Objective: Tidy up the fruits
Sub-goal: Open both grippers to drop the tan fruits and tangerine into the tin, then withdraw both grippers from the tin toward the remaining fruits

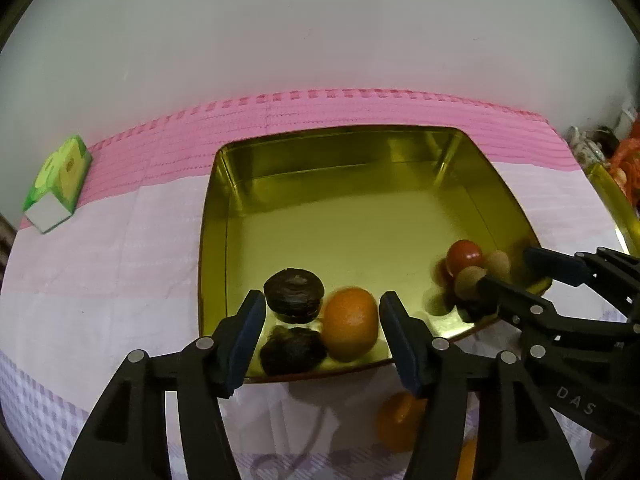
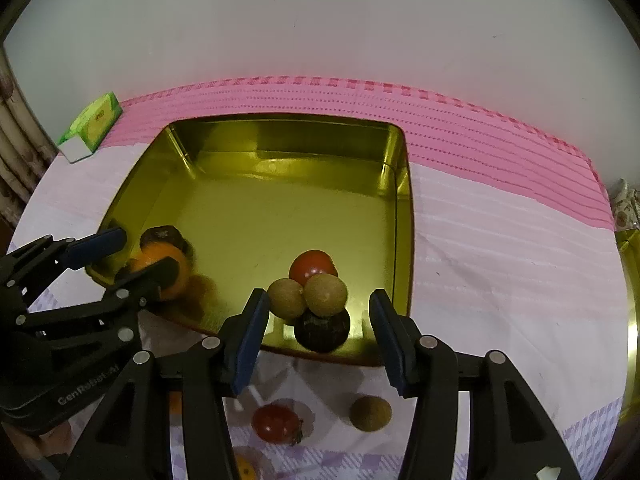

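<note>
A gold tin tray (image 1: 360,148) (image 2: 280,132) sits on the cloth. At its near left corner lie two dark mangosteens (image 1: 294,294) and an orange (image 1: 350,322) (image 2: 160,268). My left gripper (image 1: 323,306) (image 2: 146,252) is open around the orange, its pads not pressing it. At the near right corner a red tomato (image 2: 314,264) (image 1: 464,256), two tan longans (image 2: 325,294) and a dark mangosteen (image 2: 322,334) sit clustered. My right gripper (image 2: 319,302) (image 1: 510,270) stands open over this cluster, holding nothing.
On the cloth in front of the tray lie another orange (image 1: 400,420), a tomato (image 2: 276,424) and a longan (image 2: 370,412). A green box (image 1: 56,184) (image 2: 92,126) stands at the back left. A second gold tin (image 2: 630,320) lies at the right edge.
</note>
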